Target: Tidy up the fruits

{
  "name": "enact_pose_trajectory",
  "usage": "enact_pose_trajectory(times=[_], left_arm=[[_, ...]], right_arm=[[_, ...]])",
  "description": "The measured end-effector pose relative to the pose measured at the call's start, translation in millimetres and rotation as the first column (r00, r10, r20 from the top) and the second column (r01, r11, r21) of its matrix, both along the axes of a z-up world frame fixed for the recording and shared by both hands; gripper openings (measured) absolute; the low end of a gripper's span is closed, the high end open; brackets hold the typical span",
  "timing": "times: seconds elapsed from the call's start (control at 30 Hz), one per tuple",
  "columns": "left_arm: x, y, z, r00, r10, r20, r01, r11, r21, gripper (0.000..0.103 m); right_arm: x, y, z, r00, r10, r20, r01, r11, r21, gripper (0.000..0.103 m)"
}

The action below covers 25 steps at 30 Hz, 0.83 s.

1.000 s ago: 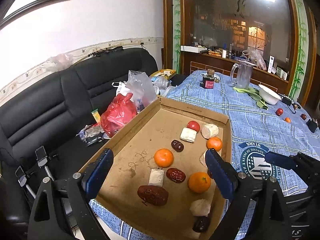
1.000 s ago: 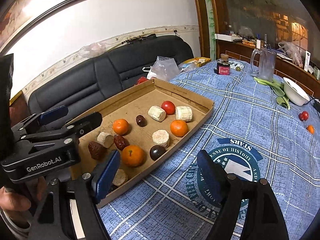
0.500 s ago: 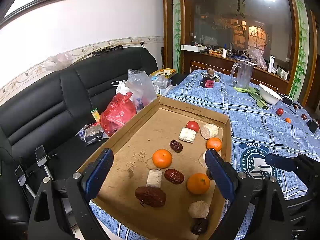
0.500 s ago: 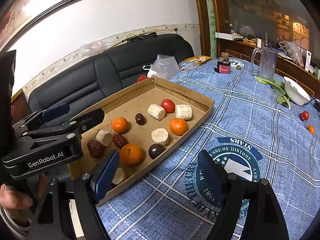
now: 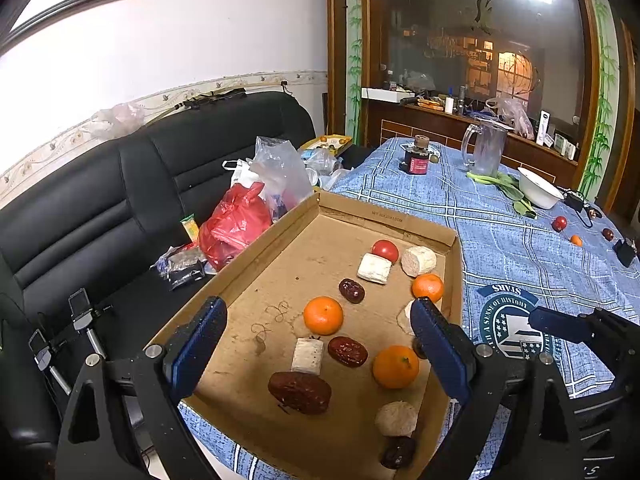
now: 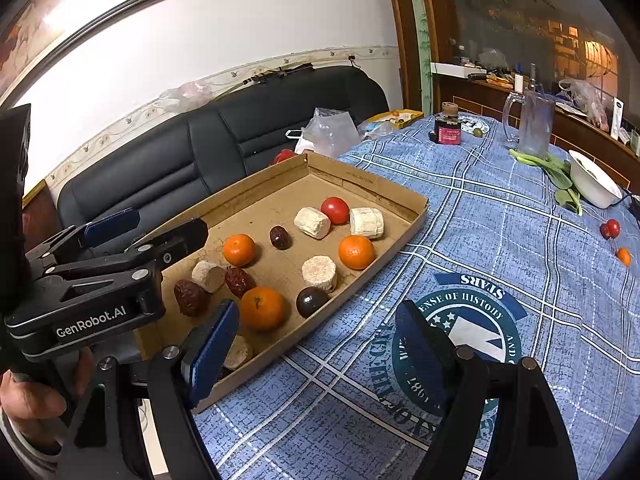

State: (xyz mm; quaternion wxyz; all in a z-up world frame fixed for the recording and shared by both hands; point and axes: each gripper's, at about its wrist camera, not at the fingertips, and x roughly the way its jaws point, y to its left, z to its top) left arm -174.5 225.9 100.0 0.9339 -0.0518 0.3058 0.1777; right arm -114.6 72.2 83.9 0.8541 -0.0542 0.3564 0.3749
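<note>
A shallow cardboard tray [image 5: 384,216] [image 6: 368,178] lies on the blue checked tablecloth. It holds three oranges [image 5: 323,315] [image 6: 356,252], a red tomato [image 5: 385,249] [image 6: 335,210], several dark red dates [image 5: 299,392] [image 6: 190,297], a dark round fruit [image 6: 311,301] and several pale cylinder pieces [image 5: 374,268] [image 6: 319,273]. My left gripper [image 5: 316,354] is open and empty above the tray's near end. My right gripper [image 6: 316,354] is open and empty over the tray's near right edge and the cloth. The left gripper's body also shows in the right wrist view [image 6: 92,280].
A black sofa [image 5: 100,200] with a red bag [image 5: 234,226] and clear bags runs along the left. On the far table stand a dark jar [image 5: 419,156], a glass jug [image 5: 486,150], a white bowl [image 5: 538,192], greens and small loose fruits [image 5: 559,223].
Both grippers have drawn back slightly and risen a little, so the tray sits a bit lower and farther in view. Both stay open; nothing in the tray has moved.
</note>
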Motion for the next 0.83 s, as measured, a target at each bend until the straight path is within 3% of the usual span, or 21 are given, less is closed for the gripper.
enact_pose_trajectory(times=[0.83], left_arm=[[1,-21,5,1.000,-0.024,0.019,0.023,0.996,0.081,0.093]], right_arm=[[10,-13,-4,0.999,-0.018,-0.030,0.019,0.999,0.027,0.085]])
